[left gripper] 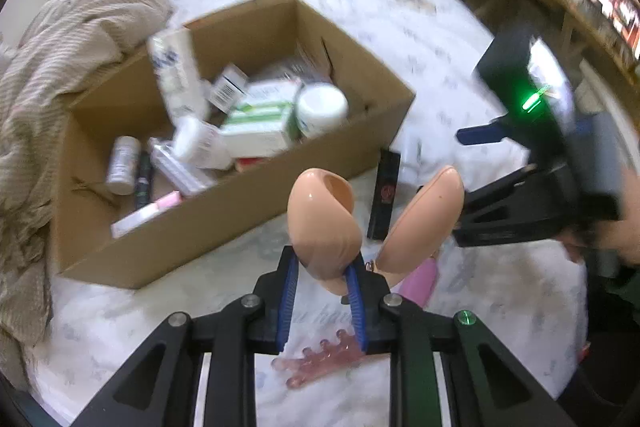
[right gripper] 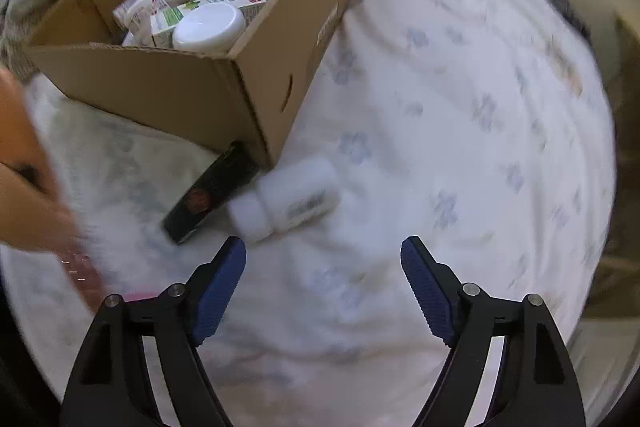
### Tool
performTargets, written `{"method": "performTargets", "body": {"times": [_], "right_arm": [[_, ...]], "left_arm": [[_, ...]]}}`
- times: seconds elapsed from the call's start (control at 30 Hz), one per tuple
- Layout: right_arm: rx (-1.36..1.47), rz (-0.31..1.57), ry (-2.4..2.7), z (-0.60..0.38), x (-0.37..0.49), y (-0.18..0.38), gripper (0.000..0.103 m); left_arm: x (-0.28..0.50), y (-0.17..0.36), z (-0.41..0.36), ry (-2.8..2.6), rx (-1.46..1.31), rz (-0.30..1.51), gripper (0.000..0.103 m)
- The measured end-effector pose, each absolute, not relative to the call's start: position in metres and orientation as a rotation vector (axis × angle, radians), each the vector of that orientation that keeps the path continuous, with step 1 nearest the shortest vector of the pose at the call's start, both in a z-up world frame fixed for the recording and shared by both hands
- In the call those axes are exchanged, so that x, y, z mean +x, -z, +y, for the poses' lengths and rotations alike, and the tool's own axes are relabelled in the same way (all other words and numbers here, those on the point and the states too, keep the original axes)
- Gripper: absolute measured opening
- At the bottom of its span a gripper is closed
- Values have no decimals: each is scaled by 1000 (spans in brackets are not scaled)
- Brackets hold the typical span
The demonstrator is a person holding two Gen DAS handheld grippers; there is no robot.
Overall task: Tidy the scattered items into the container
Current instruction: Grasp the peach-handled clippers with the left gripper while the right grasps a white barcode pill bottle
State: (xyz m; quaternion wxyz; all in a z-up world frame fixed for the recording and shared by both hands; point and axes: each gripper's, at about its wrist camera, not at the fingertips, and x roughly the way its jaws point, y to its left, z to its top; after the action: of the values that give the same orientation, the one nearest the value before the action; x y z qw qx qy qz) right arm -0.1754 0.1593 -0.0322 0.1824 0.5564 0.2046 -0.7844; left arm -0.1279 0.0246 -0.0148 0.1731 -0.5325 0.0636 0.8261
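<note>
Peach cups [left gripper: 324,223] clamped in left gripper [left gripper: 322,301], near cardboard box [left gripper: 248,199]. Right gripper [right gripper: 324,287] spread wide, empty. White bottle [right gripper: 290,199] & black box [right gripper: 212,193] blurred, w/ labels unreadable.

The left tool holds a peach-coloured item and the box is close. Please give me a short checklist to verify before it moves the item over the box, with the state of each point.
1. Grip: the left tool is shut on the peach item, near the item's lower end: ok.
2. Grip security: only a small part sits between the pads: cannot tell.
3. Cardboard box open on top: ok.
4. Free space inside: the near left part, by the silver bottle, is less crowded: ok.
5. Right tool open and holding nothing, above the white bottle on the bed: ok.
6. Path to the box free of the right tool: ok.
</note>
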Motion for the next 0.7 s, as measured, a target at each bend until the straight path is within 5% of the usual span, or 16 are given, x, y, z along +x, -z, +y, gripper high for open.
{"method": "performTargets", "body": {"times": [0.4, 0.47, 0.53, 0.7], "right_arm": [[1524, 476, 2149, 153, -193, 58, 90], [1489, 463, 2173, 153, -191, 56, 86], [1452, 416, 2178, 154, -190, 49, 61], [1479, 324, 2209, 166, -189, 33, 61]], "left_arm": [[-117, -20, -31, -2501, -1428, -63, 24], [-119, -18, -32, -2511, -1425, -74, 24], [-120, -17, -31, -2517, -1418, -84, 24], [-120, -17, -31, -2522, -1400, -98, 24]]}}
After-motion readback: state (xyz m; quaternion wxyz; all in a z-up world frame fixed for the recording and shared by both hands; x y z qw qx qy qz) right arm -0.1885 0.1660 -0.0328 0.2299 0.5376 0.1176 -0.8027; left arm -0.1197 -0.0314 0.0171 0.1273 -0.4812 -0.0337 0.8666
